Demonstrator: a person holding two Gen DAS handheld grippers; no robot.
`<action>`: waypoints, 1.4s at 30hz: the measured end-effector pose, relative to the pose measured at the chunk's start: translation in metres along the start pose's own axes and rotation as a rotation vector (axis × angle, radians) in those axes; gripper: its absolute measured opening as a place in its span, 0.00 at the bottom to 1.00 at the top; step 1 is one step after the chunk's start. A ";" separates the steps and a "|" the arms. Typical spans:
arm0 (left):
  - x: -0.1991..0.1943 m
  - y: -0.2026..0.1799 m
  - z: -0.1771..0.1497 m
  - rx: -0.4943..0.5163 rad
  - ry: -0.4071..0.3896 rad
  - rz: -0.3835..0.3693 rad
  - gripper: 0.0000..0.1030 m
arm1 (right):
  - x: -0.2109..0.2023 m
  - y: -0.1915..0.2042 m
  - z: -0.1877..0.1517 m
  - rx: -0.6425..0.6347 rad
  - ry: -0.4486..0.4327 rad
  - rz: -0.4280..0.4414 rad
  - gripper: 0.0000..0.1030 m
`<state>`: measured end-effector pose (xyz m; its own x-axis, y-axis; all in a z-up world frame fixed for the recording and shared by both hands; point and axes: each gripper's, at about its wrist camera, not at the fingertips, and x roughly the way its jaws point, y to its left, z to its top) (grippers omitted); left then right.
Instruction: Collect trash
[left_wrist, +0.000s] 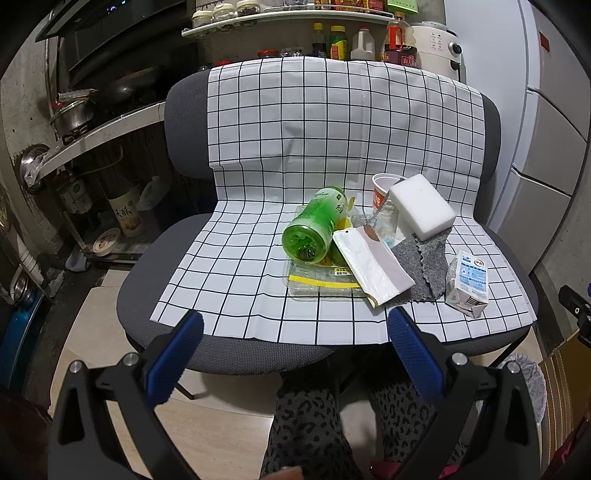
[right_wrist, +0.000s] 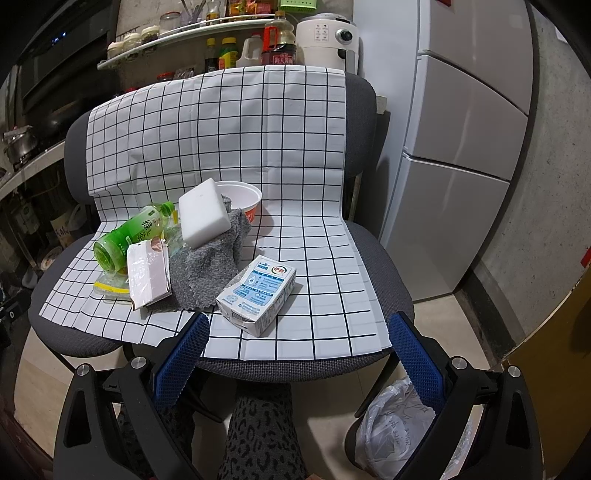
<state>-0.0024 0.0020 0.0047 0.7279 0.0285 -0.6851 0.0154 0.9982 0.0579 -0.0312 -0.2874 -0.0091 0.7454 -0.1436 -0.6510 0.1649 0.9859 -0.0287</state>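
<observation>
Trash lies on a checked cloth (left_wrist: 258, 280) over a grey chair seat. A green bottle (left_wrist: 314, 225) lies on its side on a clear plastic tray (left_wrist: 317, 284). Beside it are a white and pink pouch (left_wrist: 373, 266), a grey rag (left_wrist: 424, 258), a white sponge block (left_wrist: 421, 206), a paper cup (left_wrist: 380, 192) and a milk carton (left_wrist: 467, 282). In the right wrist view I see the carton (right_wrist: 258, 291), bottle (right_wrist: 129, 236), pouch (right_wrist: 147, 273) and sponge (right_wrist: 205, 214). My left gripper (left_wrist: 295, 332) is open, empty, at the seat's front edge. My right gripper (right_wrist: 299, 336) is open, empty, just before the carton.
A bin lined with a white bag (right_wrist: 399, 424) stands on the floor at the right, under the seat's front. A fridge (right_wrist: 461, 147) stands right of the chair. A kitchen counter with pots (left_wrist: 92, 110) is at the left. My legs (left_wrist: 314, 424) are below the seat.
</observation>
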 end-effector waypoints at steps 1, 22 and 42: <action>0.000 0.000 0.000 0.000 0.000 0.000 0.94 | 0.000 0.000 0.000 0.000 0.000 0.000 0.94; -0.002 0.001 0.001 -0.003 -0.003 0.002 0.94 | 0.001 -0.001 0.000 0.000 0.000 0.000 0.94; -0.002 0.001 0.001 -0.002 -0.002 0.002 0.94 | 0.000 -0.004 0.002 0.000 -0.001 -0.001 0.94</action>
<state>-0.0030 0.0034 0.0064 0.7294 0.0303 -0.6834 0.0125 0.9983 0.0576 -0.0305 -0.2913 -0.0081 0.7457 -0.1443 -0.6504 0.1656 0.9858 -0.0288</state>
